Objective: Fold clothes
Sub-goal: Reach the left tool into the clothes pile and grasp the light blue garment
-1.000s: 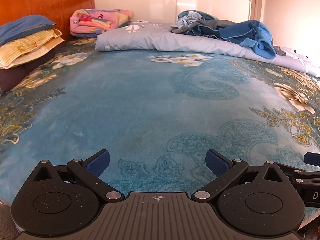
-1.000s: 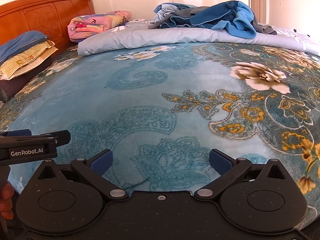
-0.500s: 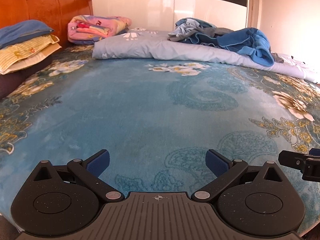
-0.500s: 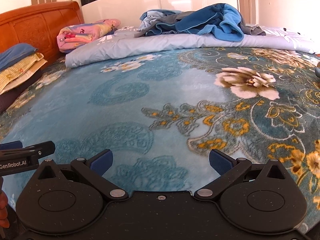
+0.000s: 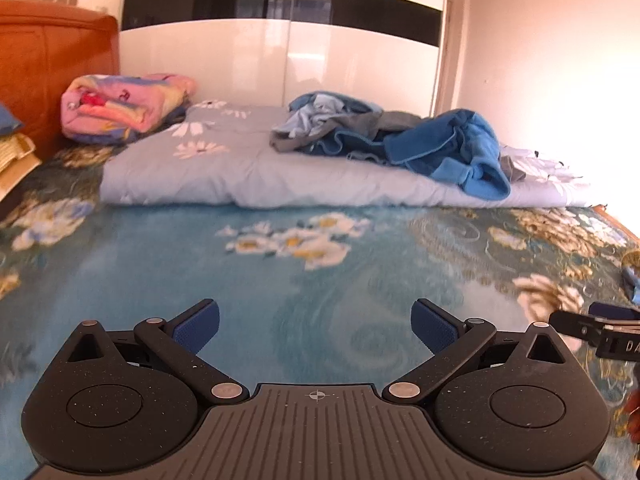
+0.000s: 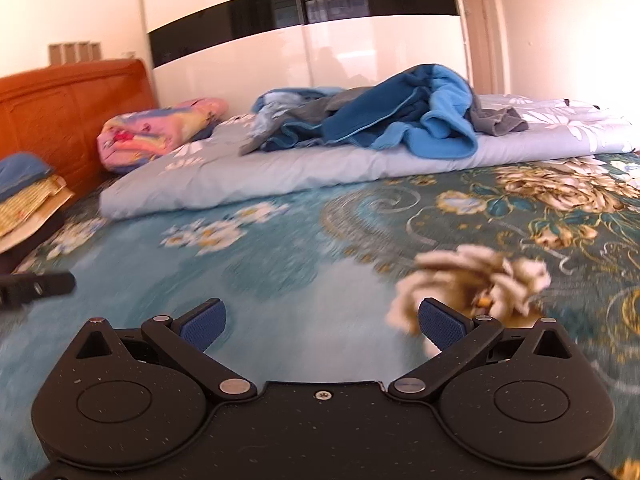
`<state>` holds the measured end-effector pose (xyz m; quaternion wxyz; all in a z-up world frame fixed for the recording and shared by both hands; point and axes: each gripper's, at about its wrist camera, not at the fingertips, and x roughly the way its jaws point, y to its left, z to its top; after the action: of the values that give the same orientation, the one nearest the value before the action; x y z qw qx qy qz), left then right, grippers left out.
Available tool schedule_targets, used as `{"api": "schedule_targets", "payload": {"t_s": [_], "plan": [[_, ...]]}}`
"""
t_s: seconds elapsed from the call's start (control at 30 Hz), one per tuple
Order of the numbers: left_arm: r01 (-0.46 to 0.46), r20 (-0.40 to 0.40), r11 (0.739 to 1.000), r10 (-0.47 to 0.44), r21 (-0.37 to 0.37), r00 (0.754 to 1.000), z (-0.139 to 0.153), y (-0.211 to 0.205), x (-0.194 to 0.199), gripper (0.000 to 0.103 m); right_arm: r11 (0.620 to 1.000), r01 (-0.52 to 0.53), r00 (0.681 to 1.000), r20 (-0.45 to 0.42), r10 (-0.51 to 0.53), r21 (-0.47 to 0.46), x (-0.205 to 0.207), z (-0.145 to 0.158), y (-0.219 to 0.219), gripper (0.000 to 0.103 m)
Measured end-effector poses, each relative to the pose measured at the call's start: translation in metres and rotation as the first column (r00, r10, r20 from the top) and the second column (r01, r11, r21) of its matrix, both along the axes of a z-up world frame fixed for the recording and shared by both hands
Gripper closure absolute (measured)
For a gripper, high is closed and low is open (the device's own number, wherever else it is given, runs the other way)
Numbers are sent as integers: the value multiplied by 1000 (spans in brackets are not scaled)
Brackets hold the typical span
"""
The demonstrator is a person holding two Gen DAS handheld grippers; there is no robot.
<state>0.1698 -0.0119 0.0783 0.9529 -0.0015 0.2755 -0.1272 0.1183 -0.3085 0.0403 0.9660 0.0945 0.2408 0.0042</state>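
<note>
Both black two-finger grippers hang low over the bed, side by side and pointing toward the far side. The left gripper (image 5: pixel 315 322) has its blue-padded fingers (image 5: pixel 198 326) spread wide apart with nothing between them, and the right gripper (image 6: pixel 323 325) stands the same way, its jaws gaping and empty. Under them lies a plush teal blanket with gold and cream flower patterns (image 5: pixel 168 264), which covers the near part of the bed; it looks blurred close to the tools.

The clothes to be folded sit well apart from both grippers: a rumpled heap of blue fleece and grey garments (image 6: pixel 384 120) rests on top of a pale grey quilt printed with white daisies (image 5: pixel 224 168) that runs along the far side of the bed. A bright blue fold of the heap droops over the quilt's near edge. To the left of the heap, a rolled pink cartoon-print blanket (image 5: pixel 124 106) lies against the orange wooden headboard (image 6: pixel 60 120). Beside the headboard is a stack of pillows, blue over yellow (image 6: pixel 28 188). Behind the bed stands a glossy white wardrobe with a black band (image 6: pixel 320 40).
</note>
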Motion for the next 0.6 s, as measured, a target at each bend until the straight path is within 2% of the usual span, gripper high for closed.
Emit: {"api": "schedule_targets", "payload": {"t_s": [0.2, 0.4, 0.5, 0.6], "plan": [[7, 82, 998, -12, 60, 997, 51, -35, 128, 0, 1000, 19, 998, 57, -20, 17, 63, 1, -32, 1], [-79, 57, 996, 82, -42, 995, 53, -56, 254, 0, 999, 26, 994, 106, -31, 47, 135, -15, -44, 1], [-125, 45, 989, 129, -82, 991, 52, -67, 316, 0, 999, 27, 992, 120, -29, 20, 169, -18, -44, 1], [-168, 92, 986, 167, 2, 982, 44, -84, 357, 0, 996, 90, 991, 95, -90, 8, 212, -21, -49, 1]]}}
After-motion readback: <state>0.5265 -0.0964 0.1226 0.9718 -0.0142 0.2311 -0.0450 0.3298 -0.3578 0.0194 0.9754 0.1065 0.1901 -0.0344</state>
